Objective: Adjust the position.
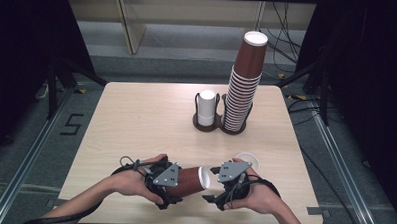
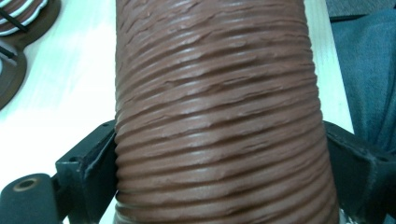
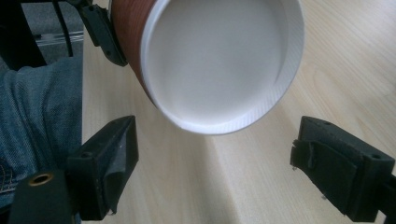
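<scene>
The brown ribbed paper cup (image 1: 190,181) lies on its side in my left gripper (image 1: 176,184), above the near edge of the table (image 1: 136,120), its white mouth turned toward my right hand. In the left gripper view my two black jaws press against the cup's (image 2: 219,116) ridged wall from either side, so I am clamped on it. My right gripper (image 1: 215,185) sits just beside the cup's rim, and in the right gripper view its jaws stand apart with nothing between the pads; the cup's open white inside (image 3: 219,60) hangs just ahead of them over the pale wood.

A single white-lined cup (image 1: 247,158) stands on the table right behind my right hand. Farther back, near the middle of the table, a dark two-ring holder (image 1: 208,126) carries a white cup (image 1: 206,107) in its left ring and a tall leaning stack of brown cups (image 1: 243,88) in its right one (the stack rises well past the table's far edge).

The table is light wood with rounded corners. Around it is grey floor with a metal rail on each side, a "5" marked at the left (image 1: 72,123), black drapes, and loose cables at the back right.
</scene>
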